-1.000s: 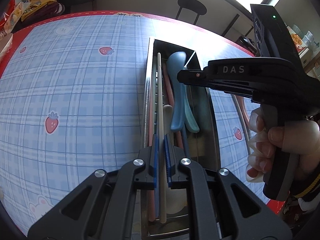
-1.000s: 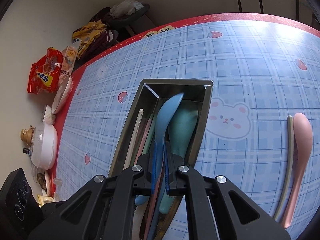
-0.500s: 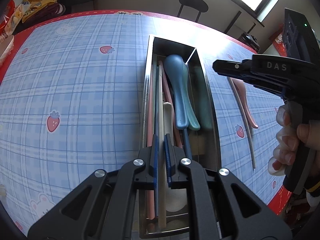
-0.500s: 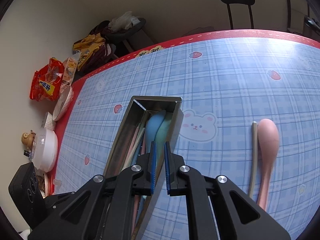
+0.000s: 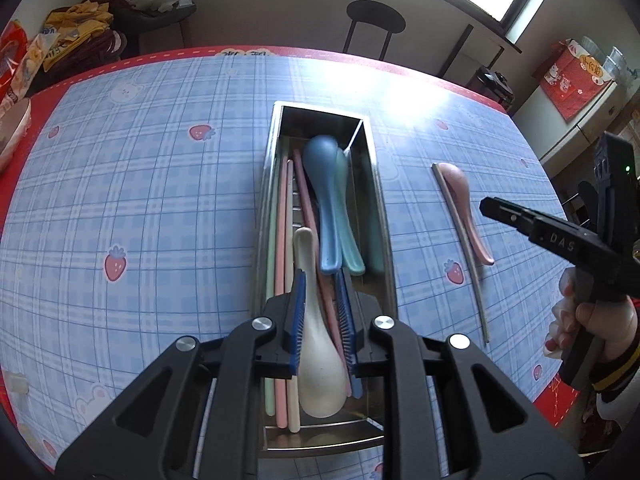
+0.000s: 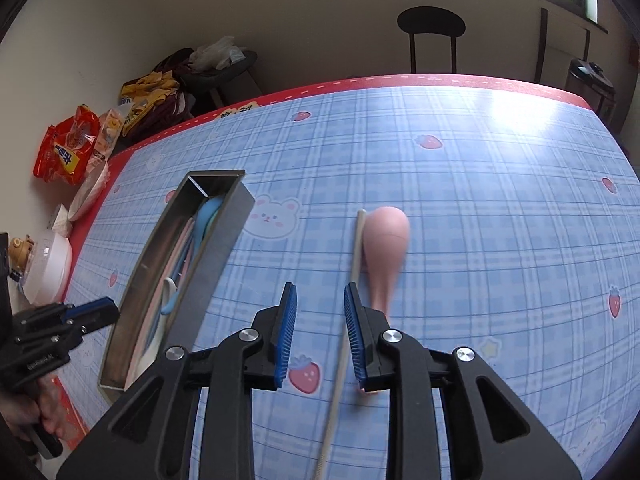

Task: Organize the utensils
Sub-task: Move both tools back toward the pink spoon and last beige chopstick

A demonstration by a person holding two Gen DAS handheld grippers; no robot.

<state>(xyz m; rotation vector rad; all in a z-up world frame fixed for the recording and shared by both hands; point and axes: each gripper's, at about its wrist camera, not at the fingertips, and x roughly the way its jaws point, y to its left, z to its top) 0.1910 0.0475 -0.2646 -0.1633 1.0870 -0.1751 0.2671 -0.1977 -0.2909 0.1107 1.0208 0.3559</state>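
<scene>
The left claw (image 5: 320,320) hangs over the metal box (image 5: 382,216), its jaws opening, gripping nothing. A cream spoon (image 5: 318,360) lies in the box below it, with a blue spoon (image 5: 326,200) and chopsticks. The right claw (image 6: 320,328) is opening too, empty, above the bench (image 6: 500,240). A pink spoon (image 6: 384,248) lies just beside a grey chopstick (image 6: 348,300)

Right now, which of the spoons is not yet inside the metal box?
The pink spoon. It lies on the tablecloth beside a grey chopstick, right of the metal box; the blue, green and white spoons lie inside.
</scene>
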